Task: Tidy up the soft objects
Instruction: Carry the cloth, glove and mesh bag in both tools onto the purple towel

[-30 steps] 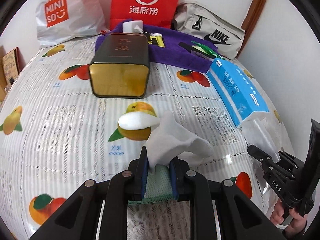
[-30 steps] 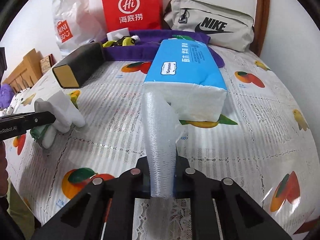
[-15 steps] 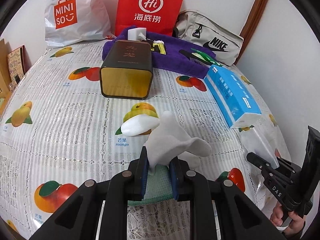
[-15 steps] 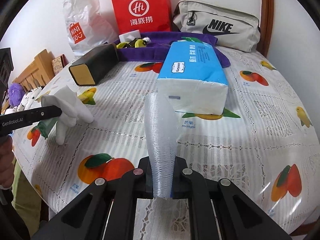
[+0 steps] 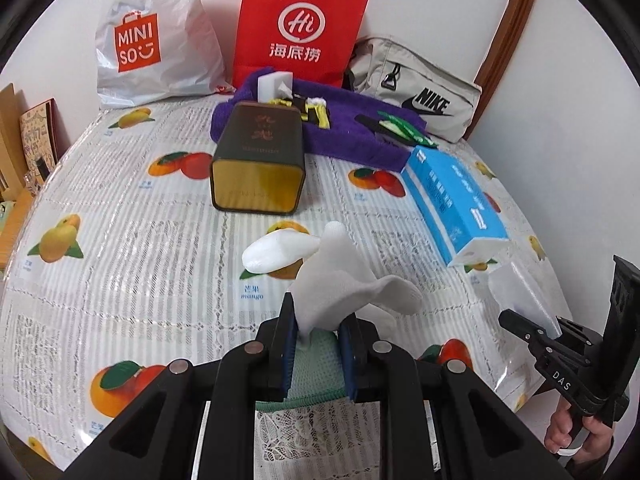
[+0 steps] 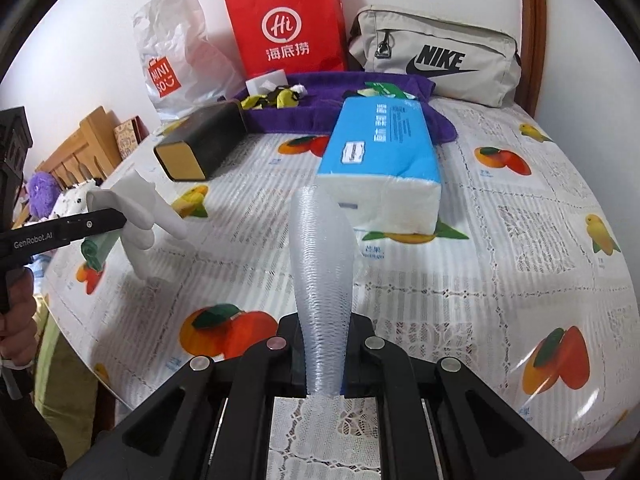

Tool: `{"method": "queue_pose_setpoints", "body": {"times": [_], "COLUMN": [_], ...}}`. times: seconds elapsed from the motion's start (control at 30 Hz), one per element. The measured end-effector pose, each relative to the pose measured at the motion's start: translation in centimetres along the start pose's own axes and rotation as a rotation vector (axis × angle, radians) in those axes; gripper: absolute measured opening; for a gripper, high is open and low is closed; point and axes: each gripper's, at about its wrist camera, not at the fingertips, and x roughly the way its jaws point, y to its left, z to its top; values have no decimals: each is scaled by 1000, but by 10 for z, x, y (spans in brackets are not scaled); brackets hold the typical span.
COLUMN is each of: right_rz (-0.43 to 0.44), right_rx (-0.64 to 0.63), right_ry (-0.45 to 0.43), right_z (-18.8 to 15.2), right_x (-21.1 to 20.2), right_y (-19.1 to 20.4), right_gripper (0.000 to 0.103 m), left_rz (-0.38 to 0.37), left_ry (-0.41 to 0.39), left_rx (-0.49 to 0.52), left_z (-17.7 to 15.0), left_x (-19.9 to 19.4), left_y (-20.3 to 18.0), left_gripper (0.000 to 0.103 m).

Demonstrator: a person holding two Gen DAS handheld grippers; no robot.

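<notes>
My left gripper is shut on a white glove with a green cuff and holds it above the table's front part. The glove also shows in the right wrist view. My right gripper is shut on a clear ribbed plastic sleeve that stands up between the fingers. It shows in the left wrist view at the right edge. A white foam piece lies on the fruit-print tablecloth just beyond the glove.
A dark and gold tin lies mid-table. A blue tissue pack lies to its right. A purple towel with small items, a red paper bag, a white Miniso bag and a Nike bag line the back wall.
Both grippers have risen and pulled back from the table with their loads; the tin, tissue pack and bags look farther away. Neither grip has changed.
</notes>
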Motion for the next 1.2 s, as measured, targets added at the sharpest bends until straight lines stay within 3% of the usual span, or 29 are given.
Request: {"method": "queue_pose_setpoints", "body": {"times": [0.47,0.93,1.2], "right_rz": [34,28,30], "right_rx": [-30,-61,-56], "right_ry": [-49,-91,-113], "right_z": [54,133,176], "right_x": [-33,-29,-10], "right_y": [1,-8,-10], "right_gripper": [9,9,9], "left_rz": [7,44,78], "left_ry": [-59,-136,-156], "left_rx": [2,5,28], "left_z": [52,128,167], "left_x": [-24,-35,-21], "left_y": [-5,4,1], "left_gripper": [18,18,18]}}
